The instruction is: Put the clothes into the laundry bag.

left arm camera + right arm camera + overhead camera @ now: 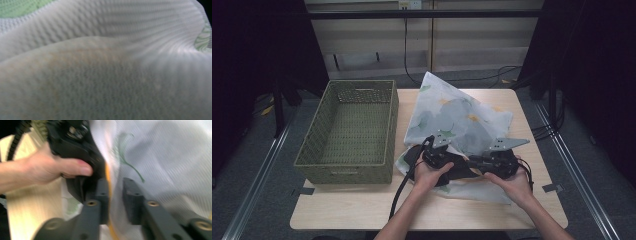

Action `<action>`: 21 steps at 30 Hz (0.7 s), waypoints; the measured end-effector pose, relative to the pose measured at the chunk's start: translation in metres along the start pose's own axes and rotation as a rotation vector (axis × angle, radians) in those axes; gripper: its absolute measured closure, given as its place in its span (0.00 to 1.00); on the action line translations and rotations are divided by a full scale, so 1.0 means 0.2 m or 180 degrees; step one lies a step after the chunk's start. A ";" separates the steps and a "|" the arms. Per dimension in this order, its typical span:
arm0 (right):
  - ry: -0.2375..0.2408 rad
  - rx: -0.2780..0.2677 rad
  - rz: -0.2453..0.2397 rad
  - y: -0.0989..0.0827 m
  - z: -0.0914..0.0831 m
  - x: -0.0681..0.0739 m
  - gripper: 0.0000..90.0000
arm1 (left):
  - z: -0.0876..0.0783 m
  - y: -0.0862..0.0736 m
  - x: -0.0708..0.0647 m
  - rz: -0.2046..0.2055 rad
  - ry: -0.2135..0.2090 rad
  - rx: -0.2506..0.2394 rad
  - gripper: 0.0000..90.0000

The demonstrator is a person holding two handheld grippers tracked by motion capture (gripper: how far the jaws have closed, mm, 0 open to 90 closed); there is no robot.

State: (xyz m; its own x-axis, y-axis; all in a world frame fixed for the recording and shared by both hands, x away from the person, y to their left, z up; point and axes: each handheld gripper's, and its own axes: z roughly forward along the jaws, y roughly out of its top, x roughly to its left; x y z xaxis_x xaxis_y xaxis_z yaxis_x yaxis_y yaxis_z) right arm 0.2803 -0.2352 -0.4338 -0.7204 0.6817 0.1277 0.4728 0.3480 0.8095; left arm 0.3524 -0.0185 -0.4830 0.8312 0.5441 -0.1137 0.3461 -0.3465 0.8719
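Observation:
A white cloth (462,120) printed with grey-green leaves and orange spots lies rumpled on the wooden table (362,207), one corner standing up toward the far side. Both hands hold black grippers at its near edge, close together. My left gripper (438,156) is buried in the cloth (105,75), which lies right over its camera and hides the jaws. The right gripper (479,162) points at the left hand. In the right gripper view its jaws (115,183) stand nearly together, with a fold of the cloth (162,162) and its orange edge pinched between them.
A green woven basket (312,150) with nothing in it stands on the left half of the table, beside the cloth. The left gripper's black cable (399,190) trails off the near edge. Dark curtains flank the table on both sides.

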 end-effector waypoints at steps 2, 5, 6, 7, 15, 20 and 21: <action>0.0028 0.0062 0.0011 -0.01 0.01 -0.01 0.63 | 0.00 0.00 0.01 -0.0051 -0.0031 -0.0006 0.82; 0.0003 0.0142 -0.0008 -0.05 0.04 -0.02 0.54 | -0.01 0.00 0.01 -0.0072 -0.0067 -0.0005 0.81; 0.0016 0.0214 -0.0032 -0.06 0.05 -0.02 0.48 | -0.01 0.00 0.01 -0.0078 -0.0072 -0.0005 0.81; 0.0039 0.0286 -0.0038 -0.07 0.07 -0.02 0.49 | -0.01 0.01 0.01 -0.0103 -0.0076 -0.0025 0.81; -0.0075 0.0212 -0.0281 -0.12 0.12 -0.02 0.50 | -0.04 0.04 -0.01 -0.0105 -0.0087 -0.0068 0.80; -0.0173 0.0195 -0.0311 -0.11 0.14 0.02 0.41 | -0.05 0.06 -0.01 -0.0166 -0.0119 -0.0080 0.81; -0.0192 0.0198 -0.0321 -0.11 0.14 0.03 0.42 | -0.06 0.08 -0.02 -0.0125 -0.0125 -0.0065 0.81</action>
State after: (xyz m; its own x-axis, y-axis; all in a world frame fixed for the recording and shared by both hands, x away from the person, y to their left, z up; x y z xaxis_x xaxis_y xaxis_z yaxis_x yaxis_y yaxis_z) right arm 0.2799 -0.2211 -0.4677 -0.7350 0.6780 0.0113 0.4314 0.4547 0.7792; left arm 0.3491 -0.0166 -0.4632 0.8338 0.5264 -0.1663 0.3700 -0.3095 0.8759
